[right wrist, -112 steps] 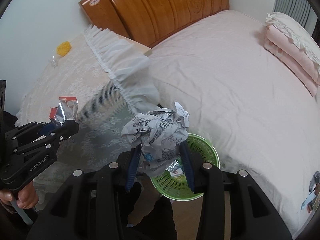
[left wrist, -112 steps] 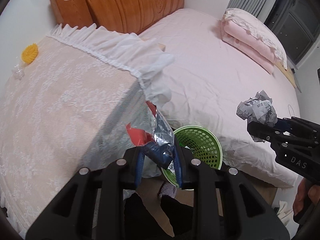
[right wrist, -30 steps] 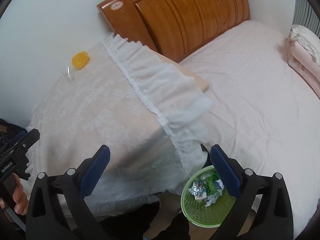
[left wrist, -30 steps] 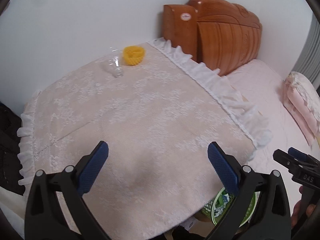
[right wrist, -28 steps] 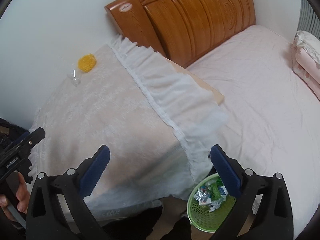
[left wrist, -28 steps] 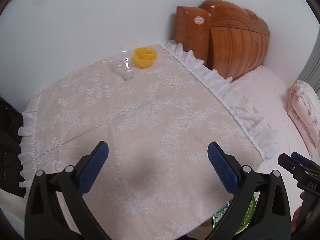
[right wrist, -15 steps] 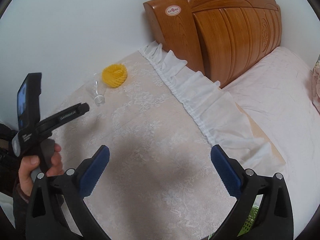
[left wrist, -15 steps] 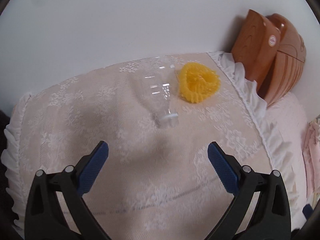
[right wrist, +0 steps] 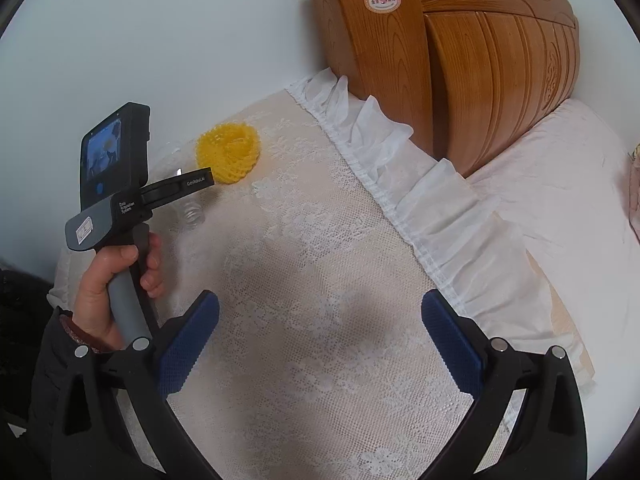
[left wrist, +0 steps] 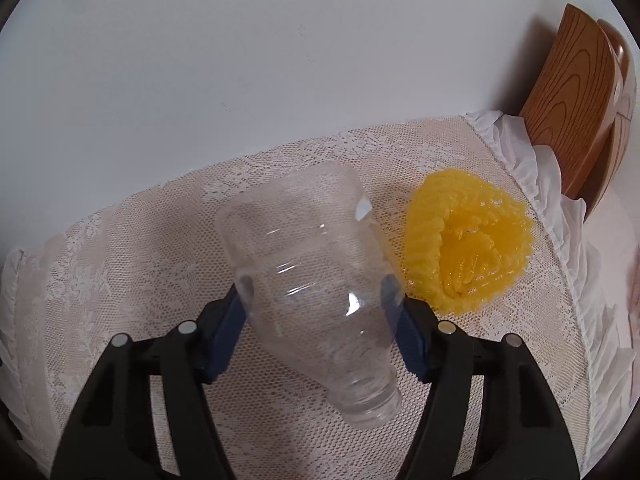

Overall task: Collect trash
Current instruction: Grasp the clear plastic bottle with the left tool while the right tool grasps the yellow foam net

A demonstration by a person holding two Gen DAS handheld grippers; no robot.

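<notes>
The clear plastic bottle (left wrist: 316, 280) lies on its side on the lace cloth (left wrist: 120, 264), neck toward the camera, base toward the wall (left wrist: 280, 40). The left gripper (left wrist: 318, 300) straddles the bottle's body, blue pads (left wrist: 226, 332) against or just beside its flanks; whether they already bear on it cannot be told. Close squarely across the widest ribbed section; thin walls probably buckle, so apply only enough force to hold. Lift straight up to avoid snagging the lace. The yellow foam net (left wrist: 468, 248) sits just right of the bottle, touching or nearly so; avoid dragging it. The right gripper (right wrist: 320, 344) stands wide open and empty, nearer than the bottle.
</notes>
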